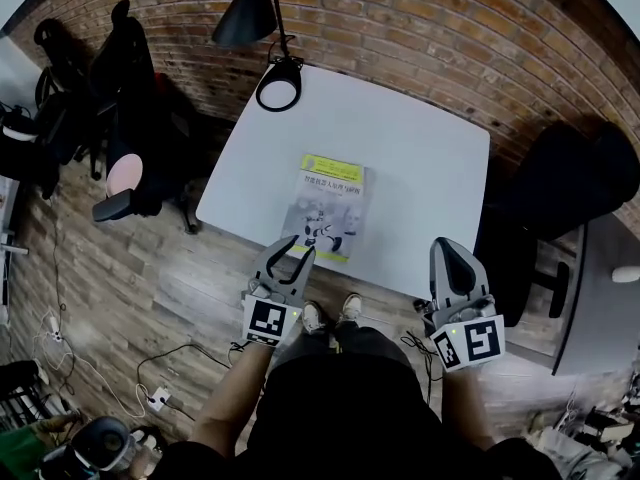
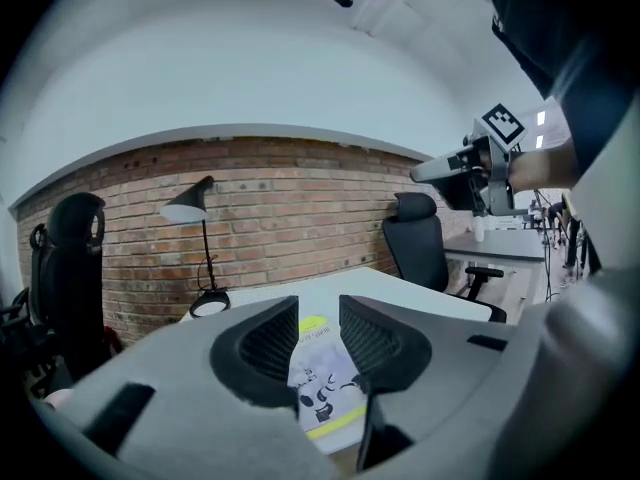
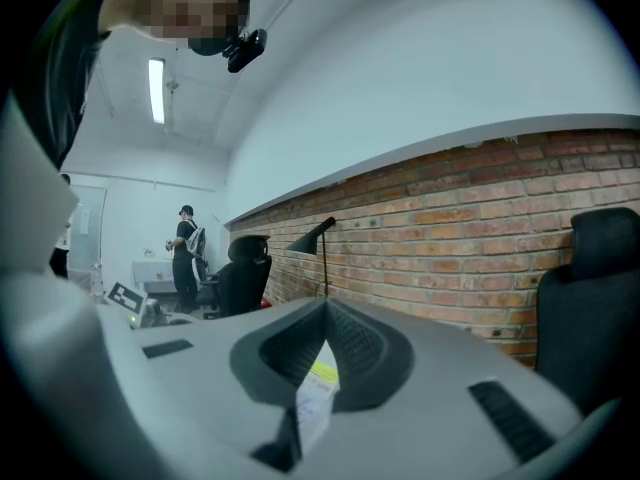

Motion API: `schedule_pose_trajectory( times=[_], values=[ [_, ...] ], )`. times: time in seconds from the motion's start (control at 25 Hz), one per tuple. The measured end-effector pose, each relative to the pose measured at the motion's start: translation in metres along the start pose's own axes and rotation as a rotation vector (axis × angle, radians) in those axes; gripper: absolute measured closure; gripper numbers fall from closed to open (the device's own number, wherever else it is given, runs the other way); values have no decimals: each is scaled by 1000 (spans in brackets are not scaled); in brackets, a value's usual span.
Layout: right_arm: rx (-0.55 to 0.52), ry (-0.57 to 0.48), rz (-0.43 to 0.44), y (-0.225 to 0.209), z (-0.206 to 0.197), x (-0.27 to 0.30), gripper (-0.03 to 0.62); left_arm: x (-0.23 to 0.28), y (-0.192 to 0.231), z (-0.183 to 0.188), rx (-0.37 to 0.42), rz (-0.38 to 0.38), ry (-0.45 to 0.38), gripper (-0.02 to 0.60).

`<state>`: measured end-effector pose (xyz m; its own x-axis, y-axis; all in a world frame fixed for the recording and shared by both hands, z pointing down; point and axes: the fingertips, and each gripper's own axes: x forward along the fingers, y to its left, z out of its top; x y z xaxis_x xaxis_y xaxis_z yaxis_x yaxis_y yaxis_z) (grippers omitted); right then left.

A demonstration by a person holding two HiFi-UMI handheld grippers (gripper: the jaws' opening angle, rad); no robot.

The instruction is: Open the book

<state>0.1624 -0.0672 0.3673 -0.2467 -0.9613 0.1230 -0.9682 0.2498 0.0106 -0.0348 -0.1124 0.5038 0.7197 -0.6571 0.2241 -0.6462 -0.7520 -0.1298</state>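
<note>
A closed book [image 1: 330, 208] with a yellow-green and white cover lies flat near the front edge of the white table [image 1: 420, 158]. My left gripper [image 1: 296, 251] is at the book's near left corner with a narrow gap between its jaws and nothing in them. In the left gripper view the book [image 2: 325, 383] shows through the left gripper [image 2: 319, 308]; I cannot tell whether they touch. My right gripper [image 1: 447, 246] hangs at the table's front edge, to the right of the book, its jaw tips together. The book [image 3: 318, 398] shows below the right gripper [image 3: 325, 310].
A black desk lamp [image 1: 278, 86] stands at the table's far left corner. A black office chair [image 1: 575, 183] sits to the right of the table, and more dark chairs [image 1: 120, 68] to the left. Cables lie on the wooden floor [image 1: 130, 298].
</note>
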Motion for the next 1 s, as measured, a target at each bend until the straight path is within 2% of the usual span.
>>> schedule_pose_trajectory(
  times=[0.24,0.52,0.76,0.88,1.0],
  values=[
    [18,34,-6,-7,-18,-3,582,31,-25,-48,38,-69,105,454],
    [55,64,-19,-14,-37,-7,582,60,-56,-85,90,-164,199,409],
    [66,79,-27,-18,-46,-10,582,86,-86,-122,138,-235,292,338],
    [69,89,-34,-20,-51,-13,582,96,-96,-139,154,-265,335,280],
    [74,102,-40,-22,-56,-17,582,100,-104,-150,179,-287,366,275]
  ],
)
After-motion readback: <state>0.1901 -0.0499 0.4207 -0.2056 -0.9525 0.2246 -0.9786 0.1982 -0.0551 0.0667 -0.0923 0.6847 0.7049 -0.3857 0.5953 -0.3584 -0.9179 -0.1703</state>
